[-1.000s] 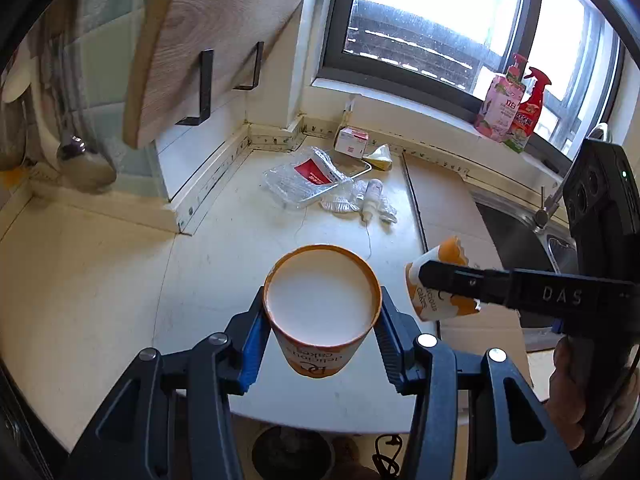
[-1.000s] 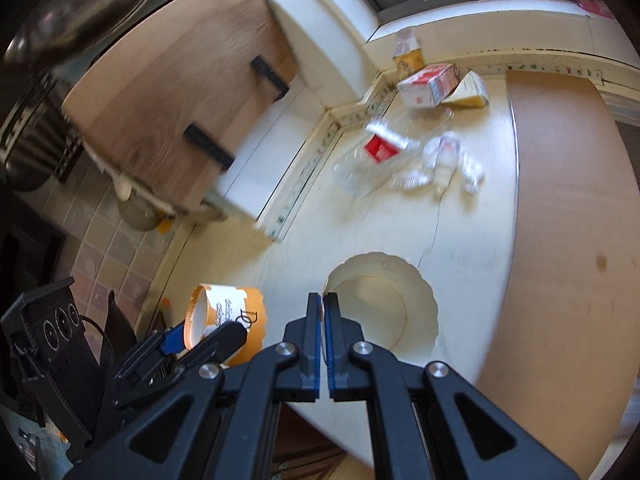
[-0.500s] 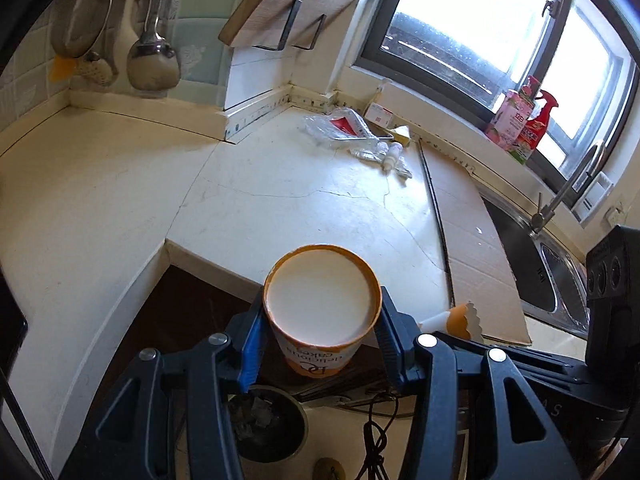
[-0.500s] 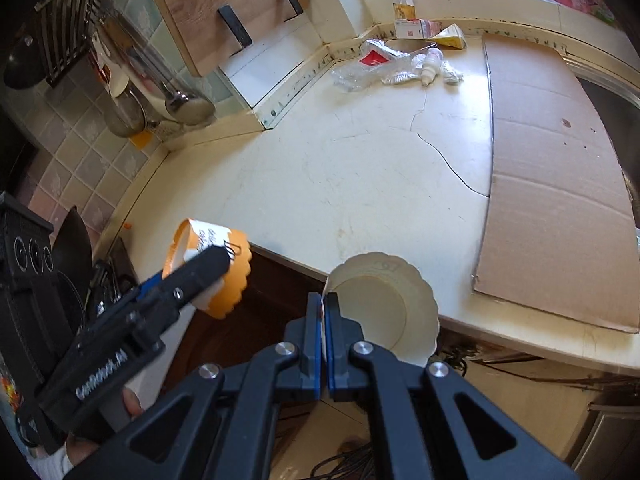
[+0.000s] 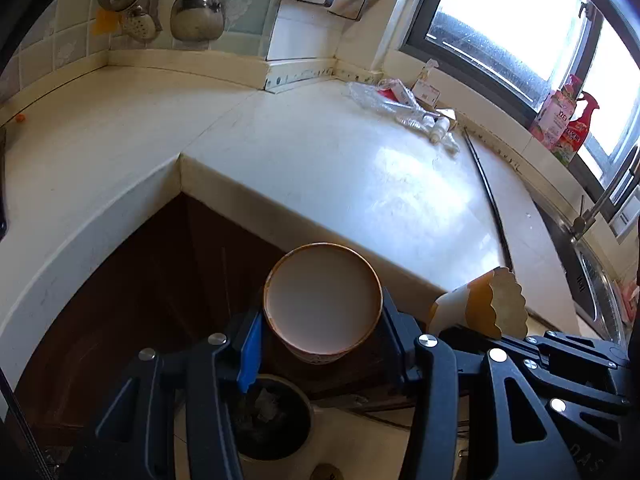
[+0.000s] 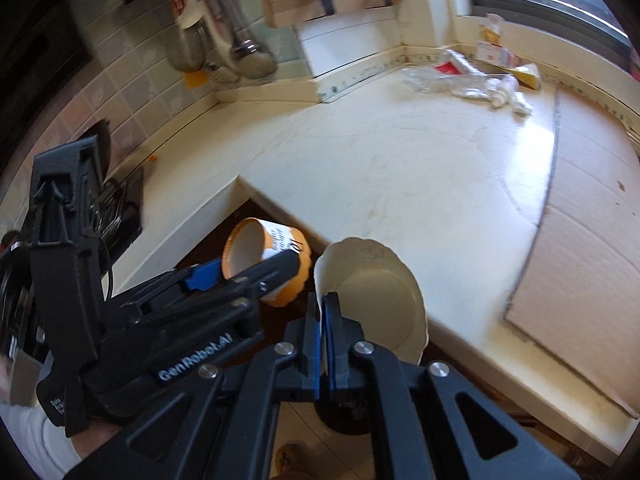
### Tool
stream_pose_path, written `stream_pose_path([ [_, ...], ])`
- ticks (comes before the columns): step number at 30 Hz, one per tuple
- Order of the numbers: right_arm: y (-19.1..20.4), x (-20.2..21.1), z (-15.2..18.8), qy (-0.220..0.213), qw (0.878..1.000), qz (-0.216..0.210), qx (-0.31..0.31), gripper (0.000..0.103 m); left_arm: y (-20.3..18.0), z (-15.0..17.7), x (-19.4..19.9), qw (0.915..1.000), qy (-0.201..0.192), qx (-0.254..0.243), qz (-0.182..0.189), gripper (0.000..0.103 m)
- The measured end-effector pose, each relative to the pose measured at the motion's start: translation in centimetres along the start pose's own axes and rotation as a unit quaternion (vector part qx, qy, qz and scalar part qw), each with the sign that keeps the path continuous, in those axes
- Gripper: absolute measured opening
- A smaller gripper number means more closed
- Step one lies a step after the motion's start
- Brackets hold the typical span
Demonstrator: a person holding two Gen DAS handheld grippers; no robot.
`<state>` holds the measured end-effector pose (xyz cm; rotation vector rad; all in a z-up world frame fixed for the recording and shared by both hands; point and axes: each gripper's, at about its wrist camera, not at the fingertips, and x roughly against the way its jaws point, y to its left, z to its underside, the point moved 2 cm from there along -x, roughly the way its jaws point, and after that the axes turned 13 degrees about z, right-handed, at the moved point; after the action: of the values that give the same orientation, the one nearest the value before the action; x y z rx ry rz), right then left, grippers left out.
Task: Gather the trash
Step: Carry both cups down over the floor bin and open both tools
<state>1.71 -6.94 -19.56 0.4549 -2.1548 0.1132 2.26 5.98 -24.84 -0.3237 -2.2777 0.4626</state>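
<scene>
Trash cup (image 5: 322,300) in the left claw (image 5: 320,340) and scalloped cup (image 6: 374,292) pinched by the right claw (image 6: 322,320) have come off the surface (image 5: 360,168), now near the bin (image 5: 272,420).

1. Left gripper (image 5: 322,344): black angular frame, silver round screws, blue pads inside the fingers (image 5: 249,360).
2. Right gripper (image 6: 322,320): same black frame, silver screws, blue-lined fingers.
3. White "GenRobot.AI" lettering along the left gripper's black body.
4. White sleeve (image 6: 28,436) at the wrist.
</scene>
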Motion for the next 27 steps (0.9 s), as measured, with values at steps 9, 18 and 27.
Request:
stream_pose_path([
  [9,3.3,-4.8,6.1,0.021,0.997,-0.012,0.068,0.002,4.0,7.3,-0.9,0.9979,0.031,0.024,-0.051,0.048],
  [18,1.8,-18.1,15.7,0.146,0.989,-0.017,0.026,0.003,11.2,17.9,-11.1,0.9851,0.152,0.075,-0.031,0.048],
  [27,-1.3,-32.7,22.9,0.25,0.968,-0.013,-0.031,0.006,17.9,25.2,-22.8,0.9685,0.236,0.077,0.008,0.053],
])
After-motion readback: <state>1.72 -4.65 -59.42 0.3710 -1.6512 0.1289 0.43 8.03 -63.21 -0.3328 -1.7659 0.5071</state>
